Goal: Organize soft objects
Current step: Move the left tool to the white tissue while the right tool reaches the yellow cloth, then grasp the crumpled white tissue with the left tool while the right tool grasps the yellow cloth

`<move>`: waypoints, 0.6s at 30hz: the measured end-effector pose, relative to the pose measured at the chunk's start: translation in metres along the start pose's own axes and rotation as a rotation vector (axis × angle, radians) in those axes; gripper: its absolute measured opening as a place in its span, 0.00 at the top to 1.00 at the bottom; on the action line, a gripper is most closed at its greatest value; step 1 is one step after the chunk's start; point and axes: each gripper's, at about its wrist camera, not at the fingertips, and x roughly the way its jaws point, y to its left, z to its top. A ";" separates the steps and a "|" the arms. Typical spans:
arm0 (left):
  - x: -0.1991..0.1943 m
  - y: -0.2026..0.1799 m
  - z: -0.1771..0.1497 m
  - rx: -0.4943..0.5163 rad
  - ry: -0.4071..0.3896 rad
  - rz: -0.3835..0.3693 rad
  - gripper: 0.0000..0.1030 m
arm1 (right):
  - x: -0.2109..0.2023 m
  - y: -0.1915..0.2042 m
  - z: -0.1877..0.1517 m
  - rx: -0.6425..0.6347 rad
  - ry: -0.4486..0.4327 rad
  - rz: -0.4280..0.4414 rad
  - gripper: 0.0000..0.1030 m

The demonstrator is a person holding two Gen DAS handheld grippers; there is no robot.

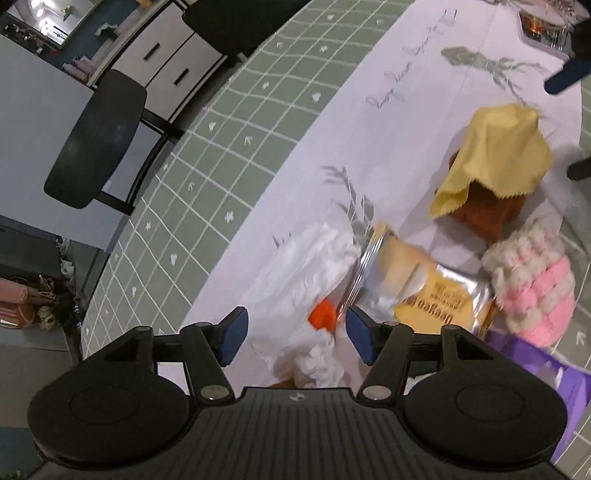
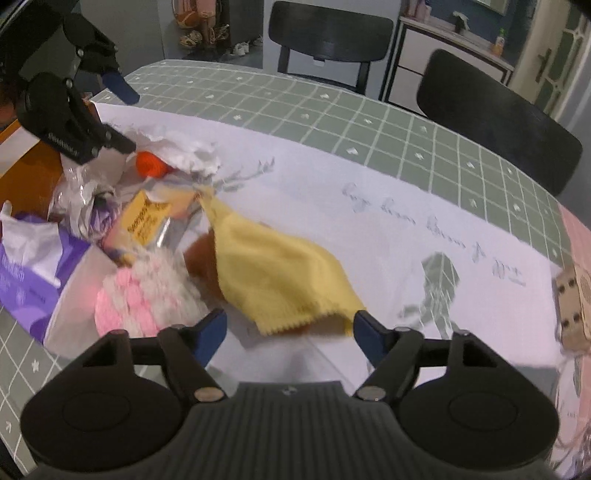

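Both tongs gape with nothing held: left tongs [image 1: 297, 334] over crumpled white plastic [image 1: 314, 266], right tongs [image 2: 290, 338] just before the yellow cloth [image 2: 273, 280]. Beneath lies a white sheet [image 2: 369, 206] on the green-checked counter [image 2: 332, 110], black chairs [image 2: 328, 29] beyond.

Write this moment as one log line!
left gripper: open, over white bag | right gripper: open, at yellow cloth | nothing held
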 end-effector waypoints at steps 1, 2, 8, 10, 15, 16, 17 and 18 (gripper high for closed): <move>0.002 0.000 -0.002 0.004 0.005 0.003 0.27 | 0.003 0.002 0.004 -0.002 -0.001 0.003 0.25; 0.005 -0.001 -0.003 0.012 0.010 0.009 0.26 | 0.006 0.003 0.007 -0.005 -0.004 0.007 0.23; 0.024 -0.007 -0.005 0.059 0.063 0.066 0.26 | 0.026 0.009 0.024 -0.006 -0.003 0.030 0.10; 0.028 -0.007 -0.007 0.068 0.071 0.074 0.26 | 0.035 0.011 0.028 0.009 0.001 0.037 0.10; 0.030 -0.004 -0.009 0.069 0.076 0.069 0.26 | 0.052 0.015 0.034 0.009 0.018 0.042 0.09; 0.031 -0.003 -0.009 0.061 0.077 0.066 0.26 | 0.054 0.014 0.035 0.017 0.013 0.045 0.09; 0.031 -0.002 -0.009 0.053 0.079 0.063 0.26 | 0.056 0.012 0.037 0.036 0.004 0.050 0.09; 0.032 -0.001 -0.008 0.049 0.080 0.063 0.26 | 0.057 0.010 0.039 0.055 -0.003 0.052 0.09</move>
